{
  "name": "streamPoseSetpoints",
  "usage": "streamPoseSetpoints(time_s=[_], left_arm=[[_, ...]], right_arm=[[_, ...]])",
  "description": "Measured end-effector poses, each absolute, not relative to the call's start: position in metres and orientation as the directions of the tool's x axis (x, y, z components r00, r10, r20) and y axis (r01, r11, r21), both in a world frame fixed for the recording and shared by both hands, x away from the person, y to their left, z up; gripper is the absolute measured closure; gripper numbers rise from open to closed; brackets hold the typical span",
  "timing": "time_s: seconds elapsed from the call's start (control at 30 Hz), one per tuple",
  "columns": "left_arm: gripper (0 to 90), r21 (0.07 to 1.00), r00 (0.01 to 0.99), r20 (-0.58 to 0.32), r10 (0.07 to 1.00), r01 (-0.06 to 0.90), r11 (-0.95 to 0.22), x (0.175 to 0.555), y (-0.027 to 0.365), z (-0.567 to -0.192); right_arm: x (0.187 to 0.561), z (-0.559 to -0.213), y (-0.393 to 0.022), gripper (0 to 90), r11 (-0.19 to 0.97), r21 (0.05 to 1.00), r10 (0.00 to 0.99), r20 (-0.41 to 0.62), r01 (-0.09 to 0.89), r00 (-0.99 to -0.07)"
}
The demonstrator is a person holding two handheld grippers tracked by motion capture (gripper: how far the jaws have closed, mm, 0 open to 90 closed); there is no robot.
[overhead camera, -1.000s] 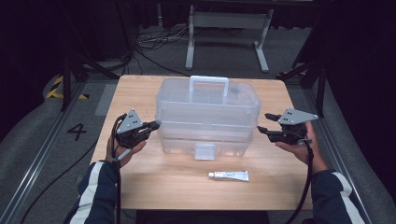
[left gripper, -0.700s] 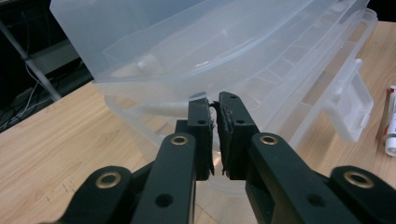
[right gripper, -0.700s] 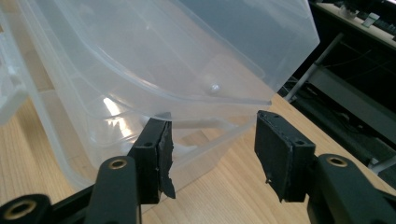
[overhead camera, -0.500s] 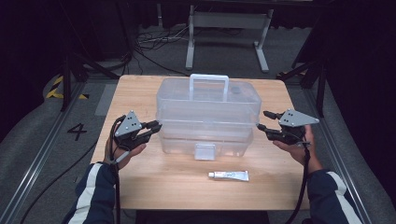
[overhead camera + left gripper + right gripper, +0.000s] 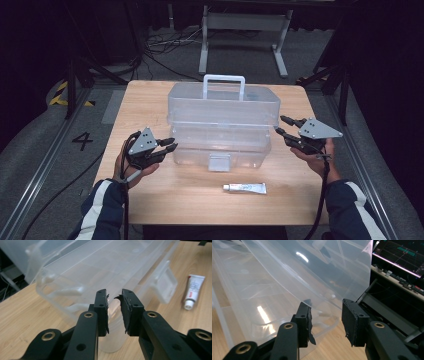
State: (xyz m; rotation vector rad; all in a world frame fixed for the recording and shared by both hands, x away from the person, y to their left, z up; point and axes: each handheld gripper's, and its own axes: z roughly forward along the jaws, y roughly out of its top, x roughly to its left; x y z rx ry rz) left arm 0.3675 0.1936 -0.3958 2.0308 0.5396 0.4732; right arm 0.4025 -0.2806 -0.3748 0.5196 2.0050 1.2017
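A clear plastic toolbox (image 5: 222,125) with a white handle stands in the middle of the wooden table (image 5: 165,200). My left gripper (image 5: 171,144) points at its lower left end. In the left gripper view the left gripper (image 5: 114,296) has just been opening; a narrow gap shows, with nothing in it and the box (image 5: 100,270) just beyond. My right gripper (image 5: 280,124) sits at the box's right end. The right gripper (image 5: 325,305) has just been closing and is still apart, its pads clear of the box wall (image 5: 274,290) right ahead.
A small white tube (image 5: 245,188) lies on the table in front of the box, also visible as the tube (image 5: 193,290) in the left gripper view. A metal stand (image 5: 245,30) and cables are on the dark floor beyond the table.
The left jaws have parted a little and the right jaws have drawn closer together. Both hands, the box and the tube stay where they were.
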Motion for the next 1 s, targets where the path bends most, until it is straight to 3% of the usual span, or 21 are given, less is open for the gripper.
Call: streamPoseSetpoints(time_s=[0.13,0.53,1.0], left_arm=[[71.3,0.859,0.835,0.12,0.537,0.184,-0.478,0.365,0.187,-0.399],[64.1,0.837,0.856,0.102,0.506,0.201,-0.509,0.373,0.181,-0.413],[65.3,0.836,0.851,0.102,0.516,0.208,-0.507,0.378,0.177,-0.416]], right_arm=[[0.403,-0.374,-0.277,67.4,0.469,0.881,0.662,-0.394,-0.057,-0.638],[0.407,-0.371,-0.268,71.3,0.451,0.888,0.715,-0.42,-0.091,-0.56],[0.415,-0.365,-0.262,80.1,0.422,0.901,0.779,-0.417,-0.101,-0.468]])
